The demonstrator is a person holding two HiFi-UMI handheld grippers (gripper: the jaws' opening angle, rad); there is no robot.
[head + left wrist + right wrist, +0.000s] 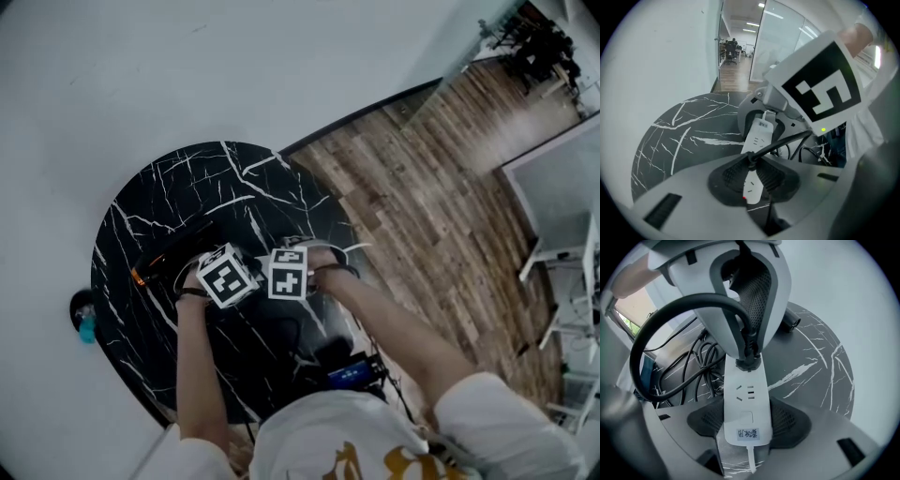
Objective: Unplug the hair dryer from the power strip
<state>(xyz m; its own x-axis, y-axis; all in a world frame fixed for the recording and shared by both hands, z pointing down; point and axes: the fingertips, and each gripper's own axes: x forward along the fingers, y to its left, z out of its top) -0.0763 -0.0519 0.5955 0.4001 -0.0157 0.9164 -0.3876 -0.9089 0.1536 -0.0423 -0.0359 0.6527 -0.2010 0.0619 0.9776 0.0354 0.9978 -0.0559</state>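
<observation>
A white power strip [745, 399] lies on the black marble table [159, 197]. My right gripper [745, 425] is shut on the strip's cable end, a pad [790, 420] pressing each long side. A black plug [749, 359] sits in the strip's far socket, seemingly still seated. My left gripper [750, 174] is shut on that plug [751, 159], and its cord [787, 140] runs off to the right. In the head view both marker cubes [228, 274] sit side by side mid-table and hide the strip. The black hair dryer [164, 258] lies just left of them.
Loose black cables [691, 364] coil on the table beside the strip. A blue device [352, 373] sits at the table's near edge. A blue bottle [86, 323] stands on the floor to the left. Wooden floor [441, 197] lies to the right.
</observation>
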